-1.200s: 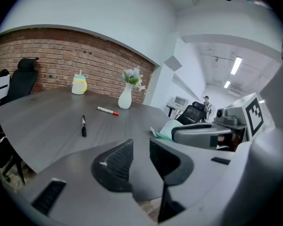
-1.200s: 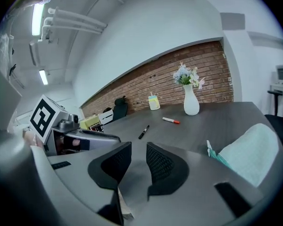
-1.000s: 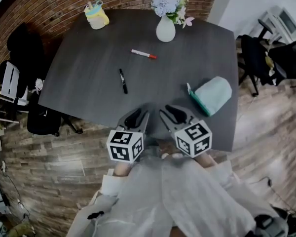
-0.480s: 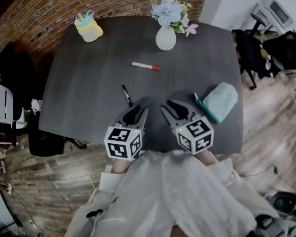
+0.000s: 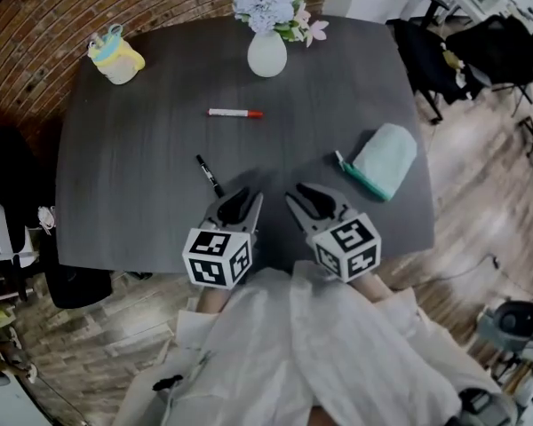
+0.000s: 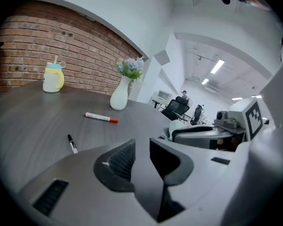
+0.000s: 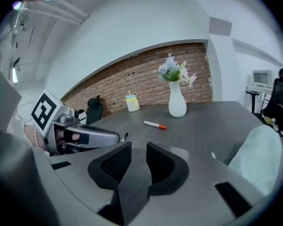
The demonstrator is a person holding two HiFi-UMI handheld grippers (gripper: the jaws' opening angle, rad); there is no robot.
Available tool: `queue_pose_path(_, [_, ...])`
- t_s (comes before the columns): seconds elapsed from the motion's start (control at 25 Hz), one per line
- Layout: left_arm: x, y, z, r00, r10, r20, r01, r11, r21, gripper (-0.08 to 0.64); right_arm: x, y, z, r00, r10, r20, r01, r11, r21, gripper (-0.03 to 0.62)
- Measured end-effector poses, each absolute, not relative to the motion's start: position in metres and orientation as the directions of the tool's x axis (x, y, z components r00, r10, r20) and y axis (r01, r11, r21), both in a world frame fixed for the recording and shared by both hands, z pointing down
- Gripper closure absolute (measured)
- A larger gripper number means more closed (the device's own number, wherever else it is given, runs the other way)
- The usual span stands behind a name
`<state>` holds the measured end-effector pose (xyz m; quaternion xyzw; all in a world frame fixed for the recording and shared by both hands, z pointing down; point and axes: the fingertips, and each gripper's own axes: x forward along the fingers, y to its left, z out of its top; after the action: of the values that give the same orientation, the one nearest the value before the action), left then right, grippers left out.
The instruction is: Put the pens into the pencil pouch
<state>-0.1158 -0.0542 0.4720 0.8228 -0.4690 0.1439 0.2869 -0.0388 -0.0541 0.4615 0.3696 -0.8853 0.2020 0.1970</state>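
Note:
On the dark grey table [image 5: 142,149] lie a white pen with a red cap [image 5: 235,113] [image 6: 101,118] [image 7: 155,125] and, nearer to me, a black pen [image 5: 209,175] [image 6: 72,143] [image 7: 124,137]. A pale green pencil pouch [image 5: 380,160] [image 7: 255,155] lies at the right, a teal strip along its near side. My left gripper [image 5: 237,206] [image 6: 141,155] hangs open just right of the black pen, nothing between its jaws. Beside it, my right gripper [image 5: 308,202] [image 7: 138,163] is open and empty, left of the pouch.
A white vase of flowers [image 5: 266,50] stands at the table's far edge and a yellow cup [image 5: 115,59] at the far left corner. Chairs [image 5: 435,51] stand on the wood floor at right, and a brick wall [image 5: 35,51] runs behind the table.
Both grippers have moved forward over the near part of the table, closer to the black pen and the pouch. Their jaws have stayed open.

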Motion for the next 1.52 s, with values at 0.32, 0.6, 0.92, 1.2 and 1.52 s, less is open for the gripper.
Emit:
queue_pose_path(0.32, [-0.089, -0.054, 0.477, 0.550, -0.656, 0.517, -0.835, -0.430, 0.342, 0.469, 0.001, -0.061, 0.462, -0.595, -0.625, 0.506, -0.784, 0.590, -0.193, 0.499])
queue_pose_path(0.6, [-0.062, -0.059, 0.470, 0.543, -0.660, 0.519, -0.840, -0.422, 0.342, 0.469, 0.054, -0.074, 0.457, -0.548, -0.651, 0.526, -0.815, 0.558, -0.159, 0.499])
queue_pose_path(0.92, [-0.028, -0.055, 0.472, 0.561, -0.639, 0.526, -0.828, -0.438, 0.352, 0.469, 0.112, -0.084, 0.466, -0.486, -0.662, 0.571, -0.848, 0.514, -0.127, 0.499])
queue_pose_path(1.2, [-0.014, -0.055, 0.479, 0.571, -0.624, 0.533, -0.821, -0.431, 0.375, 0.469, 0.145, -0.087, 0.491, -0.440, -0.621, 0.649, -0.852, 0.516, -0.084, 0.499])
queue_pose_path(1.52, [-0.006, -0.053, 0.485, 0.577, -0.610, 0.544, -0.817, -0.436, 0.378, 0.469, 0.168, -0.087, 0.517, -0.352, -0.560, 0.750, -0.810, 0.584, 0.055, 0.499])
